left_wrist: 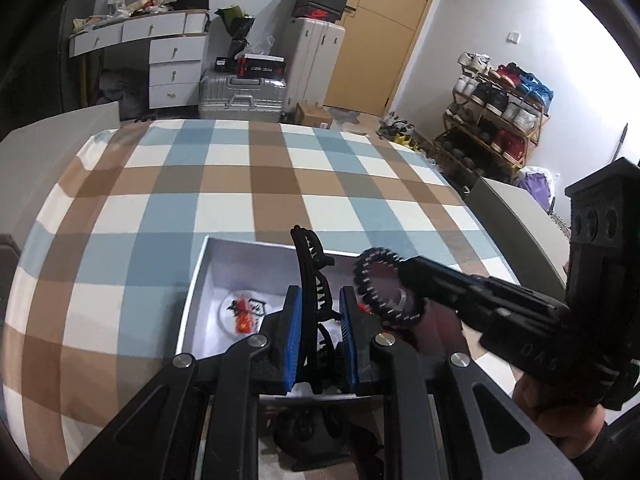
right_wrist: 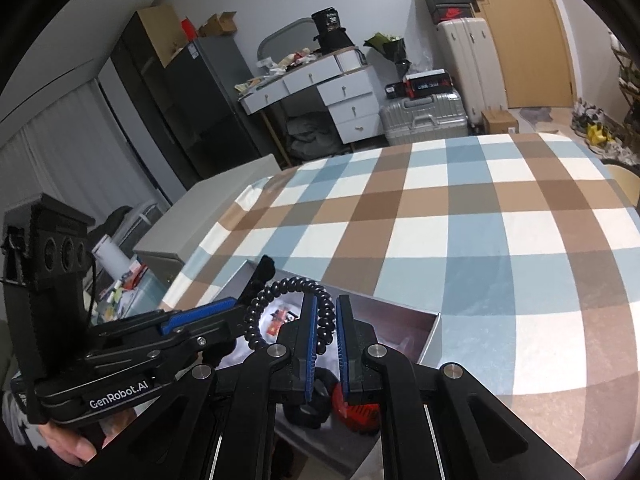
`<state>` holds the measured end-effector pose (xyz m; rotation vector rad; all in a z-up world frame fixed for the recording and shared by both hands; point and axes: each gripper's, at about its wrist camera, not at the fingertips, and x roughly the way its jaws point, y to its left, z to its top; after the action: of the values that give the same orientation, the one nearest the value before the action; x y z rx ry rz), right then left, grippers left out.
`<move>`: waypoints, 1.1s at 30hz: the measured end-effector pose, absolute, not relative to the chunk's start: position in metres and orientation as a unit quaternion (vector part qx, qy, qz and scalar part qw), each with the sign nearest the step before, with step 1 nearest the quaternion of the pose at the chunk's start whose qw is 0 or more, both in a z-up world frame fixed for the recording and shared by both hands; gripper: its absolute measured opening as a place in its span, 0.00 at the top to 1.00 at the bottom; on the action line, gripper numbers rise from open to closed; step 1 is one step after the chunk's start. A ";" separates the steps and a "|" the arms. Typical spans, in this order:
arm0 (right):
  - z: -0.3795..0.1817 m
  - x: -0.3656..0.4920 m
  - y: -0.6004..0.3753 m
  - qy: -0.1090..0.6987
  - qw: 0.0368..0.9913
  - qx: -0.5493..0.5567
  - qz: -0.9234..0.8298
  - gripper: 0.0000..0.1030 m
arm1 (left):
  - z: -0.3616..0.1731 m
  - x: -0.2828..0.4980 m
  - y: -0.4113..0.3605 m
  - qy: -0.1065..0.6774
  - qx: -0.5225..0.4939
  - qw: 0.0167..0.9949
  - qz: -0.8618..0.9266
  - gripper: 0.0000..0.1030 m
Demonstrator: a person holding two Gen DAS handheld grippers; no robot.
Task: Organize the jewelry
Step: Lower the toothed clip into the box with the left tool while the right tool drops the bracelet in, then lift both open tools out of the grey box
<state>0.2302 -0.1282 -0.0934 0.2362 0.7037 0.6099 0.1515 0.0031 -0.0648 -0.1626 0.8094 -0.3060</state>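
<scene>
While the left gripper [left_wrist: 318,334] squeezes a black hair claw clip [left_wrist: 314,280] over the white box [left_wrist: 194,292], the right gripper [right_wrist: 327,344] pinches a black spiral hair tie [right_wrist: 298,285].

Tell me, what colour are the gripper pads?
Blue pads, clearest in the left wrist view.

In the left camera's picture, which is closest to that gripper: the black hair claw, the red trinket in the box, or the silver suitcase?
1. Black hair claw, between the left gripper pads.
2. Red trinket, just left, inside the white box.
3. Silver suitcase, on the floor beyond the table.
</scene>
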 end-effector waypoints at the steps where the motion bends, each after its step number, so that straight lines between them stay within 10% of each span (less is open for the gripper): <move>1: -0.094 0.231 -0.128 0.338 0.888 0.113 0.292 0.91 | -0.065 0.154 0.002 0.392 -0.080 0.905 -0.145 0.87; 9: -0.093 0.237 -0.132 0.333 0.890 0.131 0.283 0.84 | -0.067 0.167 0.003 0.405 -0.102 0.897 -0.143 0.84; 15: -0.089 0.227 -0.139 0.328 0.889 0.138 0.287 0.72 | -0.063 0.157 0.016 0.397 -0.136 0.895 -0.148 0.44; 33: -0.055 0.174 -0.150 0.282 0.911 0.118 0.276 0.32 | -0.039 0.110 0.033 0.346 -0.114 0.927 -0.092 0.28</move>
<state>0.1744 -0.1496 -0.0551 0.2431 0.5805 0.5699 0.1101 0.0333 -0.0385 -0.2336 0.7092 -0.1879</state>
